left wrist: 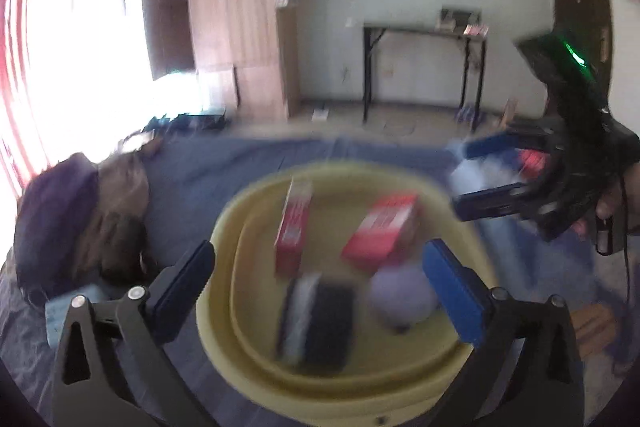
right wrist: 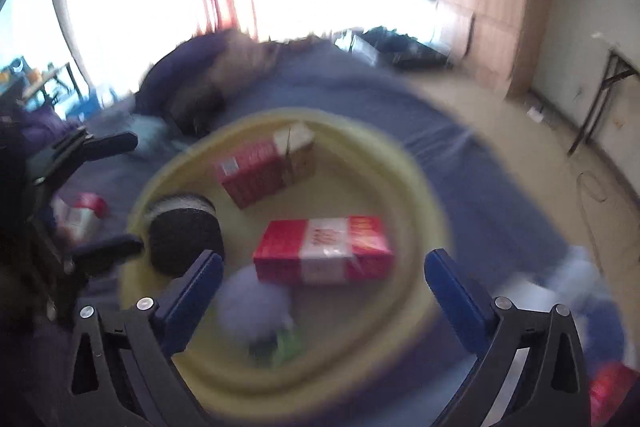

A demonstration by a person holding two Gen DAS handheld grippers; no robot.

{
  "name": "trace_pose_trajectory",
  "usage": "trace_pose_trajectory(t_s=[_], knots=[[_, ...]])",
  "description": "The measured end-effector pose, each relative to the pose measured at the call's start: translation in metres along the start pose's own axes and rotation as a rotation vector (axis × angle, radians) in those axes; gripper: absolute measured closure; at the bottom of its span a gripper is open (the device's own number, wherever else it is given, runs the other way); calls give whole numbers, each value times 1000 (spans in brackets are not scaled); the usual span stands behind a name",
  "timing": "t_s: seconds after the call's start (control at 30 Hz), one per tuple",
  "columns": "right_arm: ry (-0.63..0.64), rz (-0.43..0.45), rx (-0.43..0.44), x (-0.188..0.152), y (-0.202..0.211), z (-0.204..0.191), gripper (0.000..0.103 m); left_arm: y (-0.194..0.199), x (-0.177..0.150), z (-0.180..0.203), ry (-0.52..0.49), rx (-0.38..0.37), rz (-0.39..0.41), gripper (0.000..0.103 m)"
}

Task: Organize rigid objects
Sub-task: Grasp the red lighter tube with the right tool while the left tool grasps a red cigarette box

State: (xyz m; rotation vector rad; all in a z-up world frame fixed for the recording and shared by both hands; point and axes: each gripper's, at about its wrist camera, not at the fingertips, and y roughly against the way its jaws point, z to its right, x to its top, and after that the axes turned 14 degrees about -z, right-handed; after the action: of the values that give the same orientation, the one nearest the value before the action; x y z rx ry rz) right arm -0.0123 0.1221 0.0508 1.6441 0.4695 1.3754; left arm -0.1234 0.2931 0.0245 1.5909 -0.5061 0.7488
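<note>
**Left wrist and right wrist views: both grippers spread above the yellow basin**

Left wrist view shows my left gripper [left wrist: 320, 279] with its fingers [left wrist: 456, 291] wide apart and holding nothing, poised over a yellow basin [left wrist: 224, 239] resting on a blue cloth [left wrist: 208, 167]. Inside the basin lie two red boxes, one narrow [left wrist: 294, 227] and one broader [left wrist: 382, 231], a dark sponge block [left wrist: 320, 319] and a pale lilac ball [left wrist: 402, 293]. My right gripper [left wrist: 486, 177] appears at upper right, fingers parted and empty, beside the basin's rim.

Right wrist view shows my right gripper [right wrist: 324, 287] equally open above the same basin [right wrist: 416, 187], with the flat red-and-white box [right wrist: 324, 251] between its fingers [right wrist: 456, 295]. A rumpled dark garment [left wrist: 76, 219] lies on the cloth to the left. Both pictures are motion-blurred, so labels cannot be read.
</note>
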Motion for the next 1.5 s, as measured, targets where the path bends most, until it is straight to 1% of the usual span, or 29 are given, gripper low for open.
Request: trace_pose_trajectory(t_s=[0.07,0.13,0.17,0.23,0.3,0.37,0.4,0.43,0.47,0.5,0.53,0.6,0.63,0.67,0.7,0.73,0.8,0.87,0.9,0.97,1.03,1.1,1.17,1.2,1.27,1.33,1.4,1.47,1.5], knots=[[-53,53,-37,-32,51,23,0,5,18,16,-10,-58,-2,0],[-161,114,-95,-80,107,63,0,-2,36,42,-31,-137,-9,0],[-210,128,-128,-99,126,79,0,-9,44,56,-37,-166,-20,0],[-329,147,-274,-156,168,122,0,-28,60,93,-35,-221,-75,0],[-399,137,-412,-207,191,150,0,-61,80,136,-20,-305,-166,0],[-492,120,-495,-256,204,175,0,-84,93,184,-28,-352,-239,0],[-540,112,-495,-278,208,186,0,-92,99,208,-65,-374,-260,0],[-602,107,-459,-300,209,198,0,-99,104,232,-127,-393,-263,0],[-655,102,-398,-321,209,208,0,-102,109,261,-225,-385,-243,0],[-681,97,-366,-335,207,213,0,-105,113,281,-303,-360,-220,0],[-694,93,-370,-345,205,216,0,-107,117,301,-375,-332,-193,0],[-706,76,-416,-359,199,219,0,-115,126,333,-511,-297,-156,0],[-709,74,-407,-359,194,220,0,-121,129,341,-548,-288,-157,0],[-711,78,-375,-359,190,219,0,-128,131,348,-595,-303,-166,0],[-719,81,-357,-360,187,219,0,-134,132,352,-621,-322,-168,0],[-727,76,-362,-361,185,220,0,-140,131,354,-637,-321,-172,0],[-724,60,-389,-363,185,223,0,-157,126,362,-689,-284,-211,0],[-692,23,-380,-366,180,222,0,-162,120,367,-730,-288,-212,0],[-678,5,-394,-370,183,221,0,-164,117,369,-755,-297,-210,0],[-572,-48,-441,-372,181,224,0,-166,115,369,-776,-293,-194,0],[-483,-62,-477,-380,184,224,0,-169,116,367,-767,-299,-195,0],[-450,-72,-456,-389,184,230,0,-171,118,364,-755,-302,-179,0],[-443,-70,-385,-393,179,239,0,-175,119,361,-763,-284,-168,0],[-446,-75,-361,-394,175,244,0,-179,120,361,-766,-280,-180,0],[-450,-92,-355,-394,169,248,0,-186,121,359,-764,-279,-207,0],[-439,-93,-364,-393,166,246,0,-186,123,358,-755,-295,-203,5],[-433,-90,-370,-393,166,245,0,-187,125,358,-741,-310,-204,25],[-426,-94,-387,-394,166,241,0,-187,126,359,-725,-332,-218,41],[-423,-93,-396,-394,165,240,1,-187,126,360,-720,-330,-219,41]])
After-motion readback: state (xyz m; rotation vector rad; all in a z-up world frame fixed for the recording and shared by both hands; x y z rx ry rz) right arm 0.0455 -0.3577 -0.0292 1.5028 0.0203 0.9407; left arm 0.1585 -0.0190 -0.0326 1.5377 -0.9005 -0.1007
